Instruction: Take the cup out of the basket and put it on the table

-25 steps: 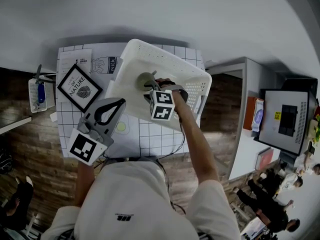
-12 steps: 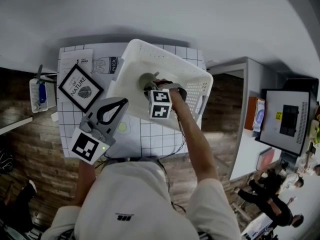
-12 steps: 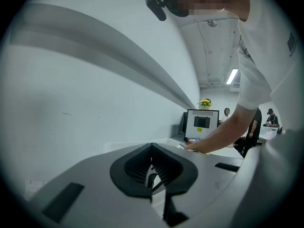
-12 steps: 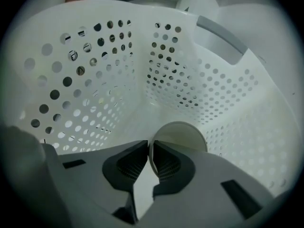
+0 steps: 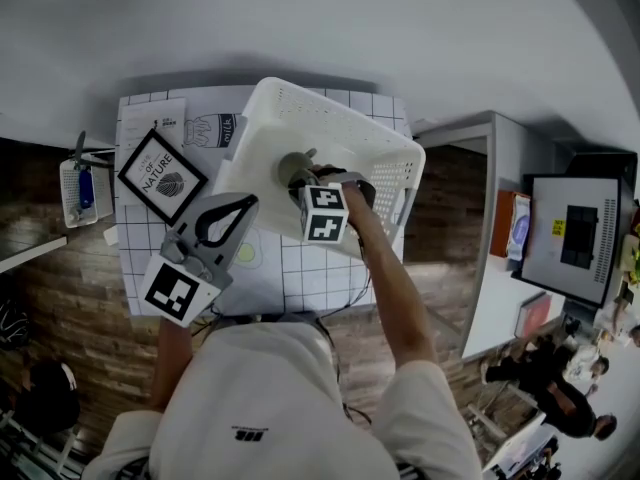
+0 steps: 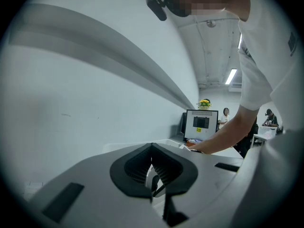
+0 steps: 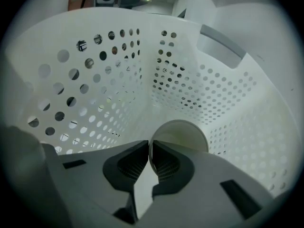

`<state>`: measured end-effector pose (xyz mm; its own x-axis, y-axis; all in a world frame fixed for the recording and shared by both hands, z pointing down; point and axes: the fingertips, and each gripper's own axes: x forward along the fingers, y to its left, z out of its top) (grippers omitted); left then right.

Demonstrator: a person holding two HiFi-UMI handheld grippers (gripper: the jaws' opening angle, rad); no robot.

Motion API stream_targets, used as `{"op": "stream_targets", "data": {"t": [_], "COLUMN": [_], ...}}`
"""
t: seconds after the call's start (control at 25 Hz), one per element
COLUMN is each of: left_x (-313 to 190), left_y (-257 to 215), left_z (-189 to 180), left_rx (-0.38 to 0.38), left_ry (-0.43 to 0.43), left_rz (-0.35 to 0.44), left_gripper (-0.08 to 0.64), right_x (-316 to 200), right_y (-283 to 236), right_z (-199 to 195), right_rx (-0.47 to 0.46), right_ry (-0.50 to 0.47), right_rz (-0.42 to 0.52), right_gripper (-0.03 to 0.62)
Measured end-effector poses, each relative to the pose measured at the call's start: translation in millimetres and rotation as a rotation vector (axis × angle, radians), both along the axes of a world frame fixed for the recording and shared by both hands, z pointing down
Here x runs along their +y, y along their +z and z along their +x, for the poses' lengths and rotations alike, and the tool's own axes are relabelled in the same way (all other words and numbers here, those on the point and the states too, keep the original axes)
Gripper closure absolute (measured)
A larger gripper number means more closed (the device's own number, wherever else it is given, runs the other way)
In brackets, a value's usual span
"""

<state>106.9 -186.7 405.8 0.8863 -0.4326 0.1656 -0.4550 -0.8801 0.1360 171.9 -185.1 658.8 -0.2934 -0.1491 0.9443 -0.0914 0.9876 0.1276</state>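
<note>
A white perforated basket (image 5: pixel 330 113) stands tilted on the gridded table mat (image 5: pixel 300 278). A pale cup (image 5: pixel 293 165) sits inside it. My right gripper (image 5: pixel 302 178) reaches steeply down into the basket. Its jaws have just been closing, and in the right gripper view the cup's (image 7: pixel 183 134) thin wall is pinched between the pads of the right gripper (image 7: pixel 149 151). My left gripper (image 5: pixel 243 204) hangs over the mat to the left of the basket, with its tips together and nothing in them. In the left gripper view, the left gripper (image 6: pixel 151 146) faces a bare wall.
A black-framed picture (image 5: pixel 160 176) lies on the mat's left part, with a printed sheet (image 5: pixel 150 118) behind it. A small tray with a blue item (image 5: pixel 78 188) sits off the left edge. A grey desk (image 5: pixel 490 218) and a monitor (image 5: pixel 575 238) stand to the right.
The right gripper's marker cube has shifted only slightly inside the basket, beside the cup. The left gripper stays in the same place.
</note>
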Motion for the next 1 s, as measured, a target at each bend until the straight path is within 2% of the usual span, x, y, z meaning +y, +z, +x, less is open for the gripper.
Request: {"op": "stream_targets", "data": {"t": [0.52, 1.0], "left_x": [14, 36], "left_y": [-12, -27], "left_z": [2, -18], "left_rx": [0.008, 0.016], "left_ry": [0.017, 0.000], "left_rz": [0.030, 0.061], "left_gripper": [0.555, 0.555], "right_x": [-2, 13], "right_y": [-48, -96], "right_z": [3, -2], "right_rx": [-0.049, -0.073], "right_ry": [0.049, 0.068], "right_rz": [0.072, 0.147], "right_gripper": [0.555, 0.555]}}
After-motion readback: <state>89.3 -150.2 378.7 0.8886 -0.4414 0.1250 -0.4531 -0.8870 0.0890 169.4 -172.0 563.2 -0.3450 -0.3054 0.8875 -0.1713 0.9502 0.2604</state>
